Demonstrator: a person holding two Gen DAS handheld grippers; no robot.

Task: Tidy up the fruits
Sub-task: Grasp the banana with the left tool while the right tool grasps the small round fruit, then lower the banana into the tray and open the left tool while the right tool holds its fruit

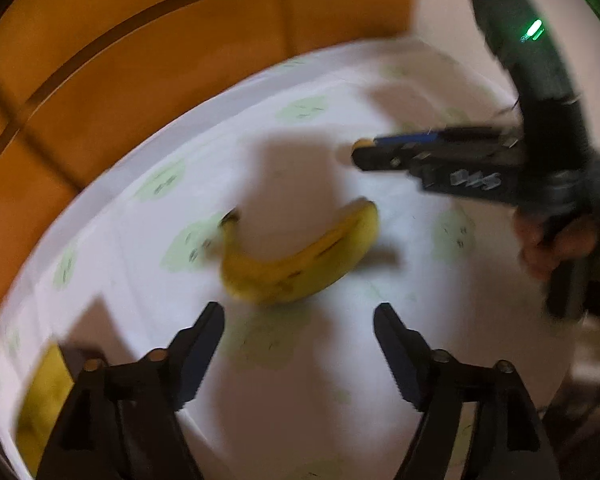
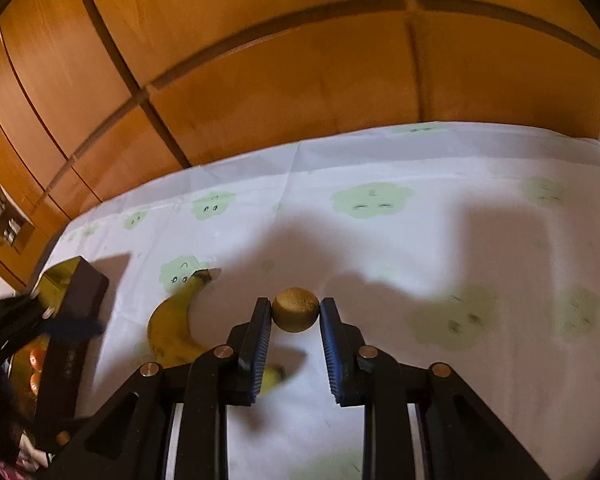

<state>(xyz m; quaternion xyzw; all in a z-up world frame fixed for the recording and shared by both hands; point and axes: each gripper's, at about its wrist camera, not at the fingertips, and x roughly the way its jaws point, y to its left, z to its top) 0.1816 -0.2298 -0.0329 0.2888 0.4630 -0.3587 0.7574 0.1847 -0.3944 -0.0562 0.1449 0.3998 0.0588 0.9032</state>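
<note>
A yellow banana (image 1: 300,264) lies on the white cloth with green cloud prints (image 1: 300,128). My left gripper (image 1: 299,314) hovers just in front of it, open, with nothing between its fingers. My right gripper (image 2: 295,306) is shut on a small round brown fruit (image 2: 295,312), pinched at the fingertips above the cloth. In the left wrist view the right gripper (image 1: 360,152) reaches in from the right with the fruit's end showing at its tip. The same banana (image 2: 172,328) lies left of the right gripper, partly hidden by its left finger.
A dark box with a yellow lining (image 2: 72,292) stands at the table's left end, orange fruits (image 2: 36,360) beside it; it also shows as a box (image 1: 48,392). Wooden cabinet doors (image 2: 300,80) stand behind the table. A hand (image 1: 556,244) holds the right gripper's handle.
</note>
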